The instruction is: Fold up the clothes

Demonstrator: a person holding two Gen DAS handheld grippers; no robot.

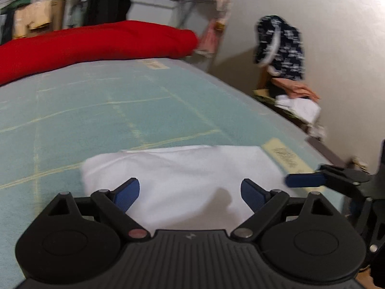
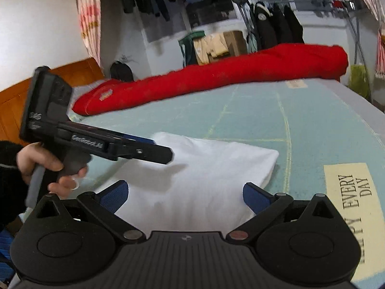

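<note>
Low in both frames, the left gripper and right gripper hover with jaws spread empty over a folded white cloth, seemingly poised for another fold.

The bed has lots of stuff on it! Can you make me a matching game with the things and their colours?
Things:
1. cloth
2. quilt
3. sheet
4. pads

Colours:
A. red
B. dark blue
C. white
D. pale green

Pairs: 1-C, 2-A, 3-D, 4-B
</note>
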